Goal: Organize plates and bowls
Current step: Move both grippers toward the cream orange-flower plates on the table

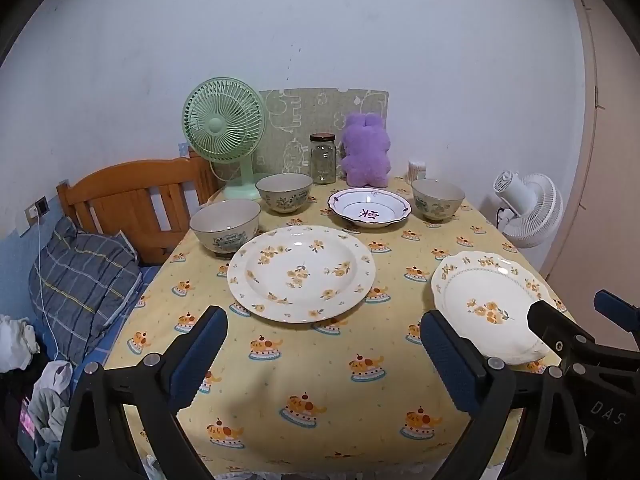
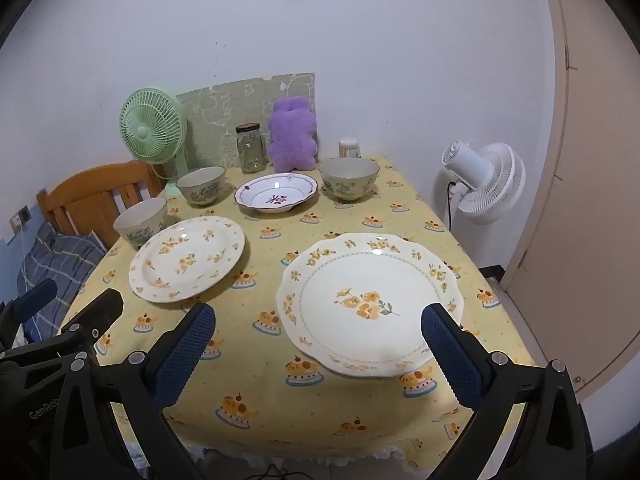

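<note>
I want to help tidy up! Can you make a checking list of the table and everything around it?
Surface: yellow tablecloth with a cake print.
Job's things: three plates and three bowls, none stacked.
Clutter: green fan, glass jar, purple plush toy.
Grippers: left gripper and right gripper open, holding nothing.
Cables: black cord under the white fan.
Surroundings: wooden bed frame, door.
</note>
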